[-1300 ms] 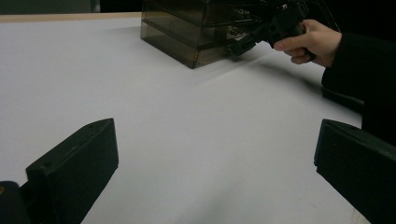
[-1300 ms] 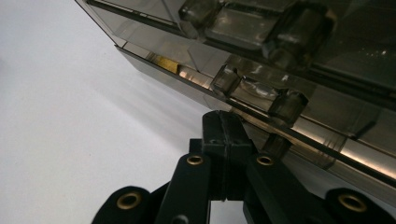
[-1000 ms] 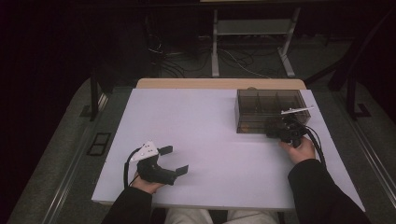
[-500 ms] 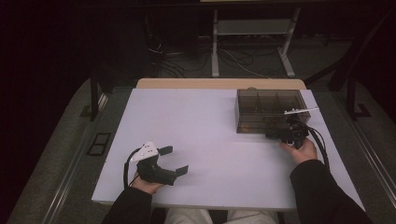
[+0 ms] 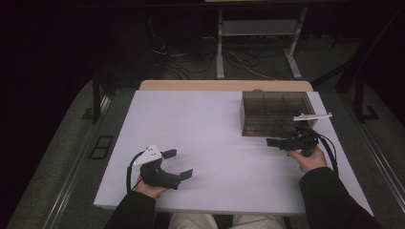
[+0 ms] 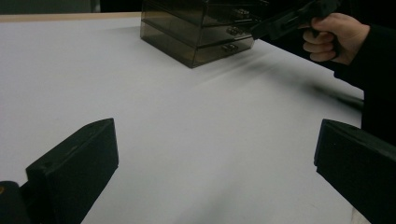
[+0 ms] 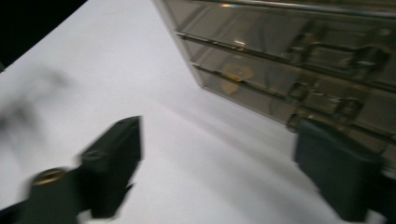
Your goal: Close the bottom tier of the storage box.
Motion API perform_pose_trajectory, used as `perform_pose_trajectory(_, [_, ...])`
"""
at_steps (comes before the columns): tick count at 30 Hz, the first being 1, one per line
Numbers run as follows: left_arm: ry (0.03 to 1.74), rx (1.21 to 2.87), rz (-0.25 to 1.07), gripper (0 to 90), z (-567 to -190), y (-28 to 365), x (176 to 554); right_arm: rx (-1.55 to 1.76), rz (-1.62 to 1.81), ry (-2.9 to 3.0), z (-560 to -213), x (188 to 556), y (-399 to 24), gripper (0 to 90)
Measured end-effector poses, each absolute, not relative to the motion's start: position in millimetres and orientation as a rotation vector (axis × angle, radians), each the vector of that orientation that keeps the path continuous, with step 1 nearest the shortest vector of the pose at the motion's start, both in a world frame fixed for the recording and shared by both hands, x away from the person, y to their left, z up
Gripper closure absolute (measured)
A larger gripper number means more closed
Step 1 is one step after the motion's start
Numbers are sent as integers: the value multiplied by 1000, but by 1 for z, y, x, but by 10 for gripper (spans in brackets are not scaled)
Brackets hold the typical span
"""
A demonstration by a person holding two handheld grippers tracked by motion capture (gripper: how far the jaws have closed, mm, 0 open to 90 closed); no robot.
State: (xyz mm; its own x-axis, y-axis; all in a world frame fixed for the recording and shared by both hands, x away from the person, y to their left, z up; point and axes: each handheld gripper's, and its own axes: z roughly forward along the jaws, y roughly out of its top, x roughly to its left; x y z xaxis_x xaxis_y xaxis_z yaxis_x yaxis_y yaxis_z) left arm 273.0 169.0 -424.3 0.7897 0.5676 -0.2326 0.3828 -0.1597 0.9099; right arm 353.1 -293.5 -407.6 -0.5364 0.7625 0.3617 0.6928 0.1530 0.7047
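My right gripper (image 5: 282, 138) is wide open, holding nothing. It has swung left since a moment ago and sits just in front of the box (image 5: 274, 112). My left gripper (image 5: 177, 163) stays open at 7 o'clock. The smoky clear box, with drawers, sits at 2 o'clock on the table (image 5: 210, 129).

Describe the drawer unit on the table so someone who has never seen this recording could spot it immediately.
Start from the white table and look to its far right corner, just ahead of the person's right hand. There stands the smoky transparent drawer unit, a low box of stacked drawers with small pull handles. It is the one see-through thing on the table.
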Motion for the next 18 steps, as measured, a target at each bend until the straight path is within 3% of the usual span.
perform_pose_trajectory(4, [737, 1778, 192, 0, -424, 169, 273, 1456, 1363, 2305, -403, 343, -289, 1])
perform_pose_trajectory(18, [743, 1786, 187, 0, -425, 168, 273, 1365, 1444, 2353, -397, 312, -287, 2])
